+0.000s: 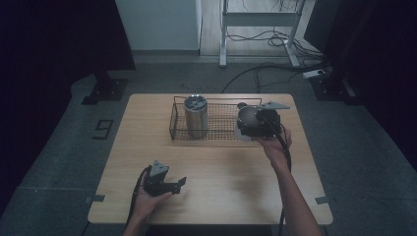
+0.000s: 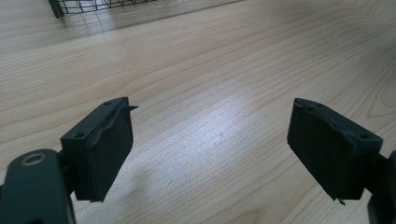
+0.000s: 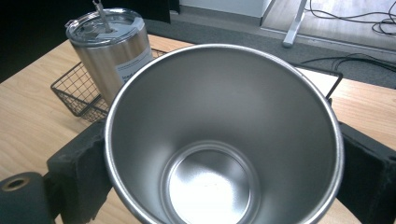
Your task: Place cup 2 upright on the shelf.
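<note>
A lidless steel cup [image 3: 224,140] sits between the two black jaws of my right gripper [image 3: 219,177], which is shut on its sides; its bare inside faces the camera. In the high view my right gripper [image 1: 248,126] holds the cup [image 1: 244,117] at the right end of a black wire basket [image 1: 216,98]. A lidded steel tumbler [image 1: 195,116] stands upright in the basket's left part, and the tumbler [image 3: 109,46] also appears beyond the cup. My left gripper [image 1: 179,184] rests low near the table's front left; its jaws stand apart around bare wood [image 2: 210,144].
The wooden table [image 1: 221,172] has bare surface between the basket and its front edge. A desk frame and cables [image 1: 275,37] lie on the floor beyond the far edge. Dark curtains stand on both sides.
</note>
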